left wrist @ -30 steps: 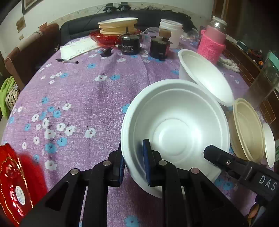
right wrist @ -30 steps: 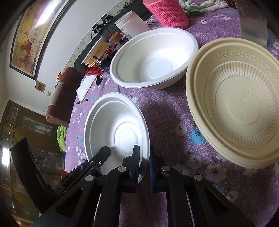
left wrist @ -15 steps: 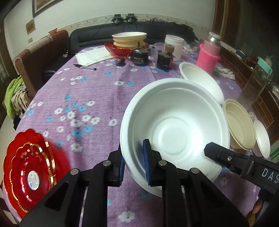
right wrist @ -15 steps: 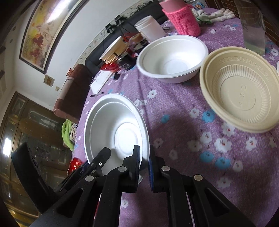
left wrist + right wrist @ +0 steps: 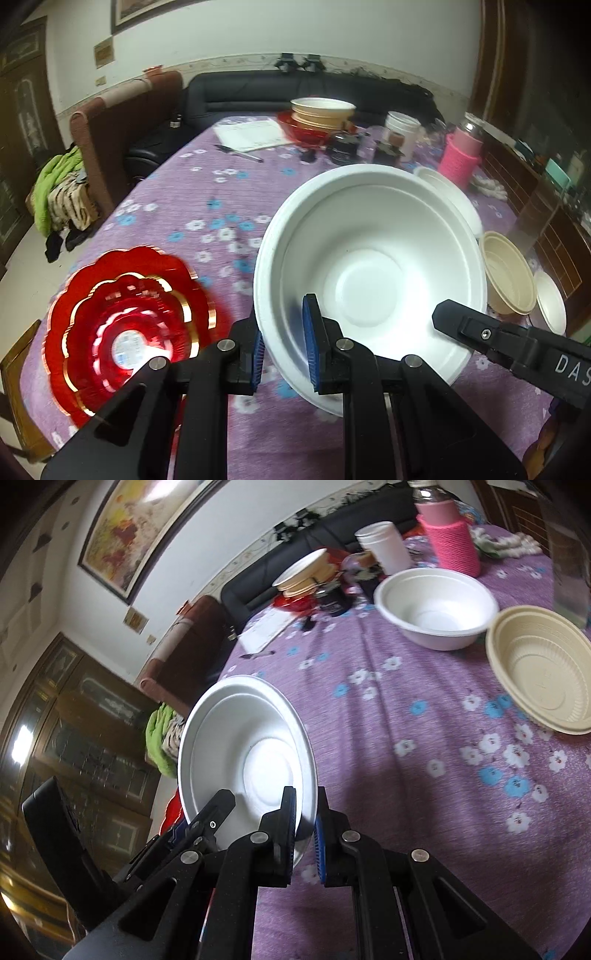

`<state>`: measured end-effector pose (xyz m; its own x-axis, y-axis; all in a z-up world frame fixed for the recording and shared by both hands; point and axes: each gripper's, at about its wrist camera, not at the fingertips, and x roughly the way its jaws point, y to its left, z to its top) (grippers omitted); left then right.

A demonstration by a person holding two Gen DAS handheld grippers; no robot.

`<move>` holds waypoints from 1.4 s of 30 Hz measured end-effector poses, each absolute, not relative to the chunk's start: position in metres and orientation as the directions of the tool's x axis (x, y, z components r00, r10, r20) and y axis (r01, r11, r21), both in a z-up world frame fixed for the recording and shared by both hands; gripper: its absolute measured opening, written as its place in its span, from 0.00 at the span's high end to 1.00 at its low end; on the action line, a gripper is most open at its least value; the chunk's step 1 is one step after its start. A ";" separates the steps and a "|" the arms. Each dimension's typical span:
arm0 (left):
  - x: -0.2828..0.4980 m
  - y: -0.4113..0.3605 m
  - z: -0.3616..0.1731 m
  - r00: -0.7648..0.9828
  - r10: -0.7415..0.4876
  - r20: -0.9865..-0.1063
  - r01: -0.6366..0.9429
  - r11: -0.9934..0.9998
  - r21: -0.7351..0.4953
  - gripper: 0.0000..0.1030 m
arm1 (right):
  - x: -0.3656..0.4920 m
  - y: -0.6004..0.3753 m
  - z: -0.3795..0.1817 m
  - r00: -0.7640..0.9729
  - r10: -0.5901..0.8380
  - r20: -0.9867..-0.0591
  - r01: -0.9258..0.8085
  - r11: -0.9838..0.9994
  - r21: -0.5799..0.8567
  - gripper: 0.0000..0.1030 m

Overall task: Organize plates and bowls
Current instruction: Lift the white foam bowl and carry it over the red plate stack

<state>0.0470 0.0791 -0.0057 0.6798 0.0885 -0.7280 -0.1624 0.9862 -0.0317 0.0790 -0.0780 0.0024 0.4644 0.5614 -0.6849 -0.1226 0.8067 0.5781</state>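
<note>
Purple floral tablecloth (image 5: 177, 206) covers a big table, black sofa (image 5: 295, 92) at the far end, brown chair (image 5: 110, 136) with green clothes (image 5: 51, 184) at the side. White foam bowl (image 5: 369, 266) is lifted clear of the table, tilted, held on two sides: left gripper (image 5: 283, 350) is clamped on its near-left rim, one blue pad inside the bowl, the other outside; right gripper (image 5: 305, 834) pinches the opposite rim the same way, and its black finger shows at the bowl's right edge in the left wrist view. Red scalloped plates (image 5: 125, 325), nested with gold edges, sit on the cloth left of the held bowl, blurred. Second white foam bowl (image 5: 436, 607) rests upright farther along the table, with a cream plastic bowl (image 5: 543, 668) just beside it. Stack of cream bowls on a red dish (image 5: 321, 114) stands at the far end near a white tub (image 5: 384, 546) and a jar in a pink knitted sleeve (image 5: 452, 542). Paper sheet (image 5: 251, 134) and pen (image 5: 240, 153) lie near the far-left corner.
</note>
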 end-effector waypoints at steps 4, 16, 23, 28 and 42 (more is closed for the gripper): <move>0.036 0.099 -0.004 0.683 0.112 -0.722 -0.202 0.979 -0.040 0.84 | 0.072 -0.058 0.007 0.449 0.580 -0.680 -0.165 0.802 0.574 0.92; 0.003 0.167 -0.005 0.669 0.196 -0.717 -0.341 0.938 -0.062 0.84 | 0.060 0.020 0.013 0.375 0.625 -0.684 -0.297 0.780 0.551 0.92; -0.012 0.200 -0.013 0.648 0.224 -0.728 -0.406 0.910 -0.082 0.84 | 0.054 0.063 0.011 0.324 0.640 -0.696 -0.352 0.765 0.540 0.92; -0.017 0.214 -0.017 0.633 0.235 -0.737 -0.441 0.893 -0.094 0.84 | 0.050 0.086 0.008 0.293 0.646 -0.705 -0.380 0.755 0.534 0.92; -0.011 0.227 -0.041 0.568 0.240 -0.787 -0.478 0.875 -0.078 0.84 | 0.058 0.109 -0.019 0.227 0.630 -0.743 -0.389 0.758 0.524 0.92</move>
